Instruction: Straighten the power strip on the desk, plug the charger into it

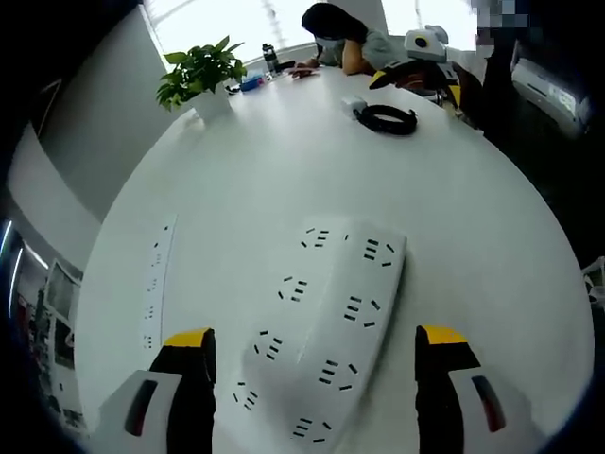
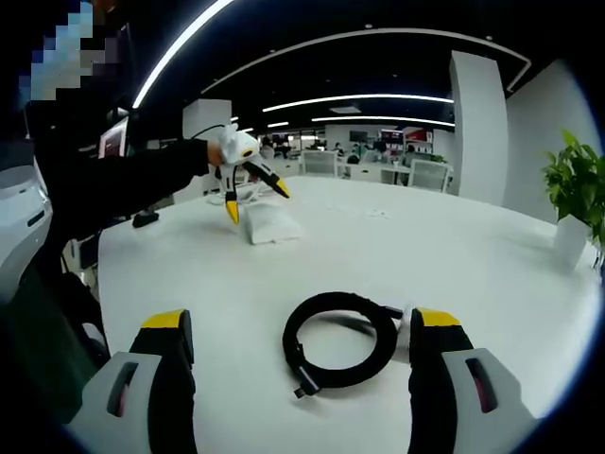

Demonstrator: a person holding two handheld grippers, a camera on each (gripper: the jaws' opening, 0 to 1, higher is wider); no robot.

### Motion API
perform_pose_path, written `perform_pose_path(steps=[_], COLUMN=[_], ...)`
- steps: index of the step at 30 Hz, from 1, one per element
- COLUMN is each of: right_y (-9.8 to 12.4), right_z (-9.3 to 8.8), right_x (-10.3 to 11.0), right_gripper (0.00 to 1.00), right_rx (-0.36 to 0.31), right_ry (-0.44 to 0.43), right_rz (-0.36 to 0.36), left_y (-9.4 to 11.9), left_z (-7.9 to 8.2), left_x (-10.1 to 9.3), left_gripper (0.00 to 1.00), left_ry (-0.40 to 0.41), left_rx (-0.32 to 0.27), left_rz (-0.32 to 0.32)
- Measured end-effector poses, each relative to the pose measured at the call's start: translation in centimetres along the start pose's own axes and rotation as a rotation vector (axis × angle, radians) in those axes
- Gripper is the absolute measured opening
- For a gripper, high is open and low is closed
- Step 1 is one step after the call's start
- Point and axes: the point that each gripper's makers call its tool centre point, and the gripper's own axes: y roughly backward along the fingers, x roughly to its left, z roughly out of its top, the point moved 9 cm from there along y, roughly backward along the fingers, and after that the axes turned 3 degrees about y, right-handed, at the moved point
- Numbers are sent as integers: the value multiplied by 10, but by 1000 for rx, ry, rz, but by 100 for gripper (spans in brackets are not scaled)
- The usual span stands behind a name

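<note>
1. Now the left gripper (image 1: 312, 364) hangs over the white power strip (image 1: 326, 345) on the white desk (image 1: 454, 218), jaws wide on either side, not touching.
2. Right gripper (image 2: 298, 355) is wide too, near the coiled black cable (image 2: 336, 352) and white charger (image 2: 405, 326).
3. A potted plant (image 1: 200, 76) stands far left.

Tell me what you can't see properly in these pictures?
- Wide white plastic power strip: its near end runs off the bottom edge of the left gripper view; no cord visible.
- White charger block: right gripper view, mostly hidden behind that gripper's jaw, beside the coiled black cable.
- Small dark items by the green potted plant: too small to identify.
</note>
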Motion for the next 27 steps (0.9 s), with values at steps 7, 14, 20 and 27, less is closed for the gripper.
perform_pose_path(steps=[7,14,20,27], right_y=[1,-3,-4,-7], right_z=[-2,-4,-4,-5], right_x=[-2,-1,-2,-2], right_gripper=[94,94,94,94], right_rx=[14,25,30,34], right_ry=[-2,-4,-4,-10], right_rz=[-13,-4,-7,-5], left_y=[-2,-5,-8,-15], left_z=[-4,-5,-3,1], left_x=[6,7,9,12], left_gripper=[84,82,81,80], left_ry=[12,11,-4,-28], left_rx=[19,27,31,37], left_rz=[-31,-61,-92,-135])
